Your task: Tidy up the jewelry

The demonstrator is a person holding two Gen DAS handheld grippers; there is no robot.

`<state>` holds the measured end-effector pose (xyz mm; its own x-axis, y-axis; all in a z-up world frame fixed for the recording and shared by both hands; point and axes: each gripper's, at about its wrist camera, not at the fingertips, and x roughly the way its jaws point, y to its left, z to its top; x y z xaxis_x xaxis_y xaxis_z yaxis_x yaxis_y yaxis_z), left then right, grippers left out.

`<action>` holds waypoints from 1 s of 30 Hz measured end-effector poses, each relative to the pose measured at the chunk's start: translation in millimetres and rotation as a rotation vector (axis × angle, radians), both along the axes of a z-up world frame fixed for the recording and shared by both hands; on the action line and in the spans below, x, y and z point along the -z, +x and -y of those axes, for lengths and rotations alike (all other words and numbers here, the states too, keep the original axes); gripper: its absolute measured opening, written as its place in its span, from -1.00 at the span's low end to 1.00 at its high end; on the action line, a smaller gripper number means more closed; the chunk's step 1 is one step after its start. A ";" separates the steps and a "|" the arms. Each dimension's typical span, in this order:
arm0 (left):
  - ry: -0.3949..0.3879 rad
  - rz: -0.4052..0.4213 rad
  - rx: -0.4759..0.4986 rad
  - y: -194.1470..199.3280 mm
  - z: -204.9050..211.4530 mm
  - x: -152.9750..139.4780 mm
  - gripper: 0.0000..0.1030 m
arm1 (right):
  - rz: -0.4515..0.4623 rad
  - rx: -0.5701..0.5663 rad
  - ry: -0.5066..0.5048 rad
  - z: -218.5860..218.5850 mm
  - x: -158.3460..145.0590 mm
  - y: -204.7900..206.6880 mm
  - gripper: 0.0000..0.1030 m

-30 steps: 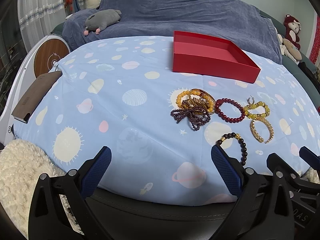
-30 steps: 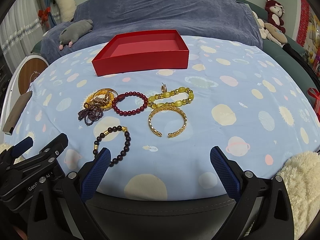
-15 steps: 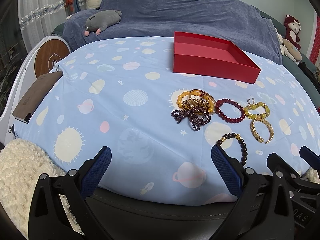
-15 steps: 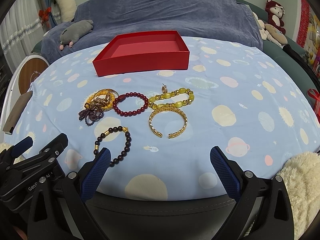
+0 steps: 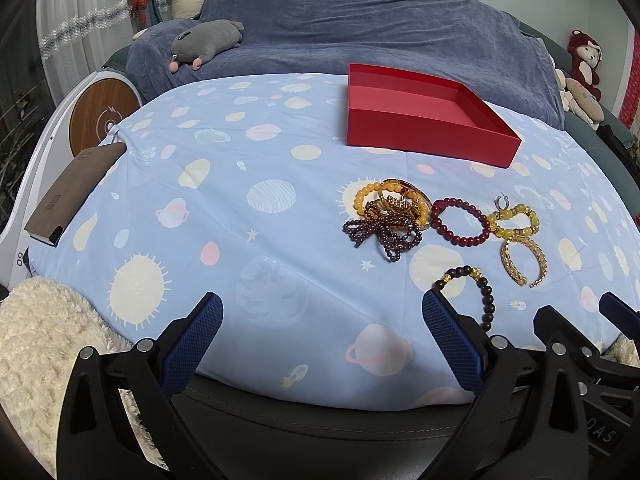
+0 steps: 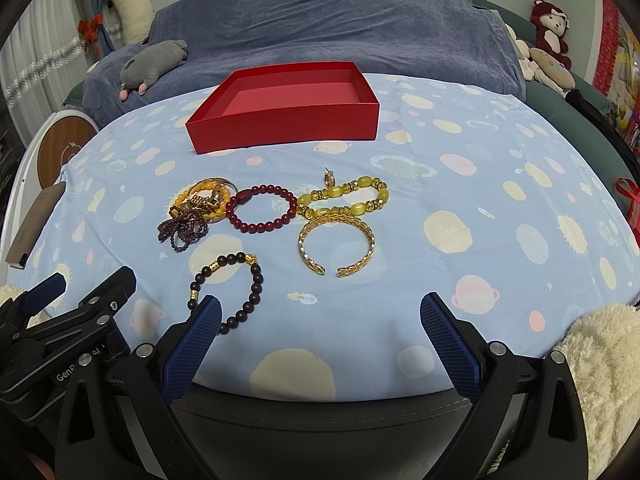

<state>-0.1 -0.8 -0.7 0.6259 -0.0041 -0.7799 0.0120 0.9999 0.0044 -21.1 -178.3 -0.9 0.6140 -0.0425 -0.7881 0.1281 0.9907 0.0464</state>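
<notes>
An empty red box (image 6: 280, 108) (image 5: 424, 116) stands at the far side of the blue planet-print cloth. In front of it lie a tangled heap of amber and purple beads (image 6: 196, 208) (image 5: 388, 216), a dark red bead bracelet (image 6: 260, 208) (image 5: 460, 220), a yellow-green bead bracelet (image 6: 344, 198) (image 5: 514, 220), a gold cuff (image 6: 336, 244) (image 5: 522, 260) and a dark bead bracelet (image 6: 228, 292) (image 5: 476, 292). My left gripper (image 5: 324, 344) and my right gripper (image 6: 320, 344) are open and empty at the near edge.
A brown flat case (image 5: 76, 192) lies at the cloth's left edge. Cream fleece (image 5: 44, 340) (image 6: 600, 360) lies at both near corners. A grey plush (image 5: 208, 40) rests on the blue sofa (image 6: 332, 28) behind. A round white device (image 5: 100, 116) stands at the left.
</notes>
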 end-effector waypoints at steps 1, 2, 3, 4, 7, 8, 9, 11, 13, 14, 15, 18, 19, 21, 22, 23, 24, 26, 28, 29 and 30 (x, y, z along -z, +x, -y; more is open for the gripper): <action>0.000 0.000 0.000 0.0 0.0 0.1 0.85 | 0.000 0.000 0.000 0.0 0.0 0.1 0.86; -0.001 0.000 0.000 0.0 0.0 0.1 0.85 | 0.000 0.000 0.000 0.0 0.0 -0.1 0.86; -0.001 0.001 0.000 -0.1 0.0 0.1 0.85 | 0.001 0.001 -0.001 0.0 0.0 -0.1 0.86; -0.001 0.001 0.001 -0.2 0.0 0.1 0.85 | 0.001 0.001 -0.001 -0.1 0.1 -0.1 0.86; -0.001 -0.001 0.000 -0.1 0.2 0.3 0.85 | 0.000 0.000 0.000 0.0 0.3 -0.1 0.86; -0.005 -0.002 0.000 -0.1 -0.1 0.3 0.85 | -0.001 0.000 0.002 0.0 0.1 0.3 0.86; -0.015 0.007 0.001 -0.2 -0.9 -0.5 0.85 | 0.000 0.002 0.005 0.7 -0.2 0.4 0.86; -0.028 0.013 0.005 -0.1 -1.6 -1.5 0.85 | 0.001 0.013 0.019 4.0 -1.9 1.6 0.86; -0.052 0.027 0.005 0.2 -4.0 -4.2 0.85 | -0.005 0.029 0.029 8.5 -3.0 3.8 0.86; -0.059 0.028 0.003 1.0 -5.0 -5.3 0.85 | -0.014 0.042 0.036 12.1 -2.7 6.2 0.86; -0.077 0.037 -0.001 1.5 -6.7 -7.4 0.85 | -0.020 0.050 0.041 14.8 -2.5 7.8 0.86; 0.021 0.027 -0.013 7.5 -4.7 -7.8 0.85 | -0.032 0.069 0.057 24.6 -3.1 17.6 0.86; 0.028 0.027 -0.014 9.5 -4.4 -8.1 0.85 | -0.030 0.070 0.055 26.5 -3.9 20.6 0.86; 0.051 0.029 -0.010 14.0 -2.7 -7.7 0.85 | -0.027 0.067 0.051 31.0 -5.6 31.4 0.86; 0.049 0.031 -0.008 16.3 -2.6 -7.6 0.85 | -0.027 0.066 0.050 32.4 -5.9 35.2 0.86; 0.048 0.025 -0.010 19.4 -2.9 -6.8 0.85 | -0.027 0.063 0.047 33.9 -6.0 40.3 0.86; 0.052 0.023 -0.013 21.5 -3.3 -6.1 0.85 | -0.030 0.061 0.045 34.5 -5.5 44.3 0.86; 0.057 0.027 -0.021 25.5 -4.1 -5.4 0.85 | -0.039 0.053 0.040 34.7 -2.8 51.9 0.86; 0.048 0.012 -0.022 29.1 -5.7 -3.0 0.85 | -0.052 0.039 0.034 32.5 1.5 58.2 0.86; 0.049 0.007 -0.024 31.0 -6.0 -1.9 0.85 | -0.058 0.032 0.033 31.3 3.9 60.1 0.86; 0.052 0.010 -0.023 32.2 -6.5 -1.6 0.85 | -0.066 0.024 0.031 29.5 7.2 63.2 0.85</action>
<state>32.0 5.7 0.9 0.6328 0.0507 -0.7726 -0.0115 0.9984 0.0560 42.0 -207.9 -8.1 0.5598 -0.0318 -0.8280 0.1559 0.9855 0.0676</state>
